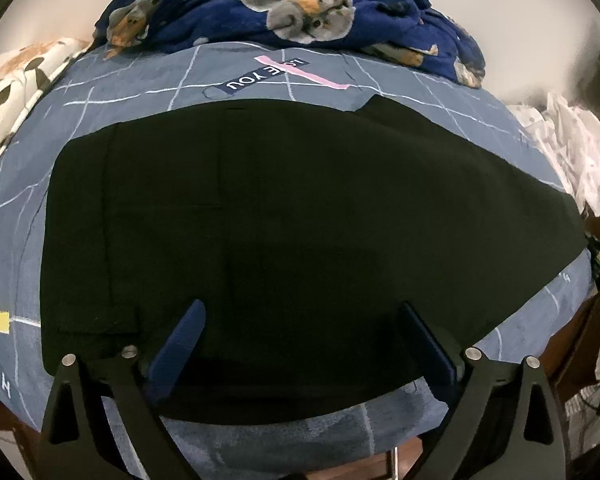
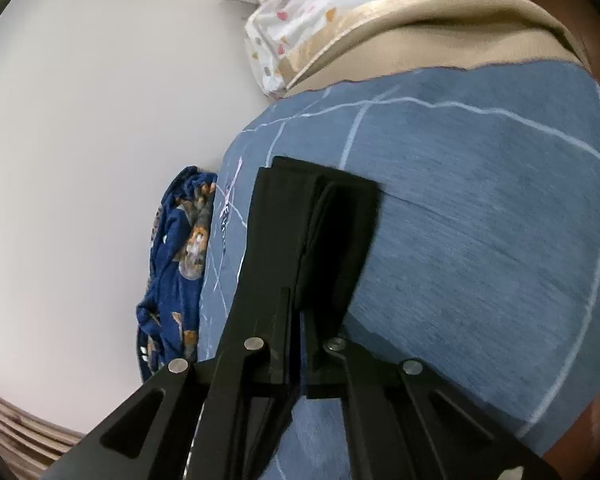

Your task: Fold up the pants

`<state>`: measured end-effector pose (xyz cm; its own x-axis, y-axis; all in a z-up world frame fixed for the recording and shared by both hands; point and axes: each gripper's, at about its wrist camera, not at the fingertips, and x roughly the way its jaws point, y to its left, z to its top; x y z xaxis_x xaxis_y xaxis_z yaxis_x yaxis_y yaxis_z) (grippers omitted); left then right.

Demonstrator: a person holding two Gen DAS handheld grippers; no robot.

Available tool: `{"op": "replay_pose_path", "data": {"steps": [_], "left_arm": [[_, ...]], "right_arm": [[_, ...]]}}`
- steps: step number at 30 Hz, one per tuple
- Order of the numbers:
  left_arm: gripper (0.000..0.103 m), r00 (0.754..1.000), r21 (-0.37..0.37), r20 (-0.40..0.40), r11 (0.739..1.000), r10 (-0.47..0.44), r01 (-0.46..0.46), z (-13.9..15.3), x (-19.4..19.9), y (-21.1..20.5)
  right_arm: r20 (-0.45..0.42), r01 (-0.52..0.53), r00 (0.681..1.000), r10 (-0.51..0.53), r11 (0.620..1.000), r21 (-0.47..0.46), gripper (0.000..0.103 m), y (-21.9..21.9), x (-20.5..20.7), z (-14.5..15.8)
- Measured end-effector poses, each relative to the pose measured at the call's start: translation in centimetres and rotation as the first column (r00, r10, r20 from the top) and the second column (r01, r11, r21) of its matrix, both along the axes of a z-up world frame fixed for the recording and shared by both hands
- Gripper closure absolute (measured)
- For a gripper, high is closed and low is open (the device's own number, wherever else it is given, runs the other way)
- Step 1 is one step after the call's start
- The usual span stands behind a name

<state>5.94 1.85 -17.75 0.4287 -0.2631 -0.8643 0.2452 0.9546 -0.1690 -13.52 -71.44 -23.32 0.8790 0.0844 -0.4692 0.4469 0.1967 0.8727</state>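
Observation:
Black pants (image 1: 300, 216) lie spread flat on a blue-grey bedspread (image 1: 260, 80) and fill the middle of the left wrist view. My left gripper (image 1: 300, 312) is open, its blue fingers (image 1: 180, 344) hovering over the near edge of the pants. In the right wrist view my right gripper (image 2: 298, 304) is shut on a folded end of the pants (image 2: 340, 232), which is lifted and hangs over the bedspread (image 2: 480, 220).
A crumpled navy blanket with animal prints (image 1: 292, 8) lies at the far side of the bed. A white spotted pillow (image 1: 16, 80) sits at the left and patterned white fabric (image 1: 572, 148) at the right. A beige blanket (image 2: 440, 28) edges the bedspread.

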Motion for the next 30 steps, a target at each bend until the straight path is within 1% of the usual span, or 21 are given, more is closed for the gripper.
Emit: {"op": "replay_pose_path", "data": {"steps": [2, 3, 4, 5, 7, 9, 11, 13, 14, 16, 18, 19, 20, 21, 22, 23, 25, 27, 28, 29, 30], "left_arm": [[0.004, 1.0, -0.003, 0.001, 1.0, -0.002, 0.002, 0.0, 0.1, -0.1], [0.003, 1.0, -0.01, 0.002, 1.0, 0.003, -0.003, -0.1, 0.1, 0.0], [0.002, 1.0, -0.017, 0.003, 1.0, 0.006, -0.006, -0.1, 0.0, 0.1], [0.001, 1.0, -0.024, 0.004, 1.0, 0.006, -0.006, -0.1, 0.1, 0.1], [0.0, 1.0, -0.025, 0.004, 1.0, 0.002, -0.002, -0.1, 0.1, 0.1], [0.0, 1.0, -0.022, 0.007, 1.0, 0.0, 0.0, -0.1, 0.1, 0.0], [0.0, 1.0, -0.024, 0.011, 1.0, 0.0, 0.0, -0.1, 0.1, 0.0], [0.0, 1.0, -0.026, 0.013, 1.0, 0.006, -0.005, -0.2, 0.1, 0.0], [0.0, 1.0, -0.026, 0.013, 1.0, 0.008, -0.007, -0.2, 0.1, 0.0], [0.0, 1.0, -0.028, 0.012, 1.0, 0.005, -0.005, -0.1, 0.1, 0.0], [0.0, 1.0, -0.034, 0.011, 0.999, 0.003, -0.002, -0.1, 0.1, 0.1], [0.0, 1.0, -0.035, 0.01, 0.999, 0.002, -0.002, -0.1, 0.1, 0.1], [0.0, 1.0, -0.038, 0.007, 0.999, 0.003, -0.002, -0.1, 0.2, 0.2], [0.0, 1.0, -0.041, 0.004, 0.999, 0.004, -0.004, 0.0, 0.2, 0.2], [0.0, 1.0, -0.045, 0.003, 0.999, 0.006, -0.006, 0.0, 0.2, 0.3], [0.0, 1.0, -0.048, 0.004, 0.999, 0.009, -0.009, 0.0, 0.2, 0.3], [0.0, 1.0, -0.042, 0.01, 0.999, 0.008, -0.007, 0.0, 0.0, 0.2], [0.0, 1.0, -0.025, 0.014, 1.0, -0.001, 0.001, -0.1, 0.0, 0.0], [0.0, 1.0, -0.012, 0.014, 1.0, -0.007, 0.007, -0.1, -0.1, -0.2], [0.0, 1.0, -0.007, 0.014, 1.0, -0.009, 0.009, -0.1, 0.0, -0.2], [0.0, 1.0, -0.005, 0.013, 1.0, -0.009, 0.01, -0.2, 0.0, -0.2]], "right_arm": [[-0.009, 0.039, 0.999, -0.039, 0.999, 0.036, 0.095, 0.0, -0.9, 0.2], [-0.038, 0.049, 0.998, -0.048, 0.999, 0.012, 0.092, 0.2, -1.2, 0.8], [-0.08, 0.052, 0.995, -0.056, 0.997, -0.053, 0.089, 0.6, -1.2, 2.0], [-0.121, 0.052, 0.99, -0.068, 0.99, -0.128, 0.088, 1.0, -1.2, 3.3], [-0.177, 0.048, 0.98, -0.087, 0.975, -0.215, 0.088, 1.3, -0.8, 5.3], [-0.169, 0.034, 0.982, -0.079, 0.966, -0.254, 0.087, 0.8, -0.1, 6.8], [-0.212, 0.024, 0.973, -0.096, 0.946, -0.322, 0.087, 0.5, 0.9, 8.2], [-0.245, 0.038, 0.961, -0.131, 0.935, -0.352, 0.087, 0.0, 1.3, 9.0], [-0.227, 0.06, 0.963, -0.143, 0.939, -0.338, 0.087, -0.5, 1.1, 8.9], [-0.167, 0.085, 0.977, -0.135, 0.957, -0.276, 0.087, -1.7, 0.6, 8.4], [-0.136, 0.065, 0.986, -0.098, 0.97, -0.233, 0.085, -2.3, 0.4, 8.1], [-0.108, 0.025, 0.993, -0.049, 0.977, -0.212, 0.081, -2.2, 0.9, 8.0], [-0.079, -0.055, 0.996, 0.041, 0.98, -0.19, 0.075, -1.4, 2.0, 8.1], [-0.06, -0.14, 0.99, 0.131, 0.972, -0.187, 0.071, -0.3, 3.2, 8.4], [-0.051, -0.207, 0.978, 0.201, 0.958, -0.198, 0.062, 0.9, 4.3, 8.8], [-0.038, -0.283, 0.959, 0.282, 0.934, -0.218, 0.057, 2.6, 5.7, 9.3], [-0.024, -0.398, 0.914, 0.405, 0.884, -0.245, 0.055, 5.9, 8.4, 10.1], [-0.123, -0.49, 0.869, 0.48, 0.797, -0.354, 0.052, 9.7, 11.4, 11.4], [-0.175, -0.535, 0.841, 0.511, 0.744, -0.401, 0.051, 11.6, 12.7, 11.9], [-0.211, -0.59, 0.802, 0.558, 0.688, -0.423, 0.051, 13.5, 14.3, 12.0], [-0.243, -0.63, 0.77, 0.59, 0.647, -0.429, 0.051, 15.2, 15.5, 11.8]]}}
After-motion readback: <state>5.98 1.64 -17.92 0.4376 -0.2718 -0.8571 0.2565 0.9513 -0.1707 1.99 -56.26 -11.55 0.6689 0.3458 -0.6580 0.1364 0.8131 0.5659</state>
